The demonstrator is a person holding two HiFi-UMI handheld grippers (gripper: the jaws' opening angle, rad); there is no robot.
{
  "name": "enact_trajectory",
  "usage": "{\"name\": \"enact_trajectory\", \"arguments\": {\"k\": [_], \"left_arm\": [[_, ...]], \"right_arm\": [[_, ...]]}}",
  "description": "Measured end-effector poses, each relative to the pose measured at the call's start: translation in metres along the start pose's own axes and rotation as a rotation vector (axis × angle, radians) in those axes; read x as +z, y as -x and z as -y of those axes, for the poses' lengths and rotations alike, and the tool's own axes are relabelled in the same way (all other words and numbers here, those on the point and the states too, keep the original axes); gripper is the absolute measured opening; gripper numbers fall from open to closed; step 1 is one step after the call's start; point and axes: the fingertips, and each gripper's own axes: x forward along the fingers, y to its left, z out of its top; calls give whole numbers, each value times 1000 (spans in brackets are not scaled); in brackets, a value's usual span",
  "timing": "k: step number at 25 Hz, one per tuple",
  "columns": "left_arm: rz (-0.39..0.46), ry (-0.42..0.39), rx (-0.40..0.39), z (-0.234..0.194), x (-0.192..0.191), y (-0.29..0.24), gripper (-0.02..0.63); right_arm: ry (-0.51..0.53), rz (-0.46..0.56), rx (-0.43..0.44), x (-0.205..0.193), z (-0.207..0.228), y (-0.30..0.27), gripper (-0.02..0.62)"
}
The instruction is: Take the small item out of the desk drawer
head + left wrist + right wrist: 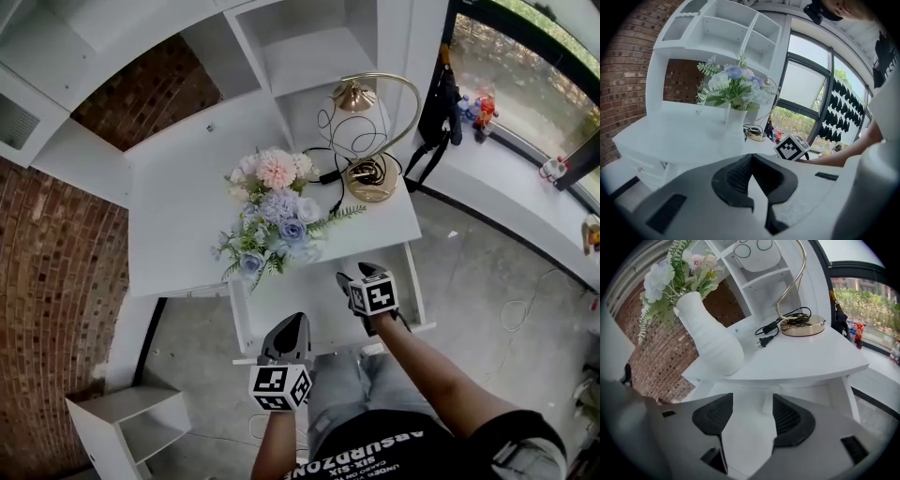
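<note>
The right gripper [750,404] is held over the open drawer [281,305], fingers wide apart and empty; the left gripper [751,159] is closed on nothing. The small item [768,401] (seemingly the pale lump at 12 o'clock, deep in the drawer) should be straddled squarely before closing.

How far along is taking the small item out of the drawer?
Done: the drawer stands pulled open. In hand: the right gripper, open and empty, hangs over it; the left gripper is shut, holding nothing. Left: grasp the small item, which I cannot make out, and lift it out.
</note>
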Motion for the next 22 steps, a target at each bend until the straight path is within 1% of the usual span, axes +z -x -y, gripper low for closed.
{"name": "enact_trajectory", "arguments": {"k": [4,7,17,20,22], "left_arm": [[-14,5,-5,-3,-6,-6,3],[-23,10,-12,-2,-10,-10,3],[-37,9,-29,-8,-12,-20,3],[-44,13,-36,-9,-14,-22,3],[-49,12,-44,-8,-14,-23,3]], "right_arm": [[-17,10,-1,0,6,-15,238],[-20,0,-11,-3,11,-25,238],[-13,-50,-68,-12,28,-54,239],[4,-82,-97,-17,38,-63,238],[-6,-105,-108,-22,43,-67,238]]}}
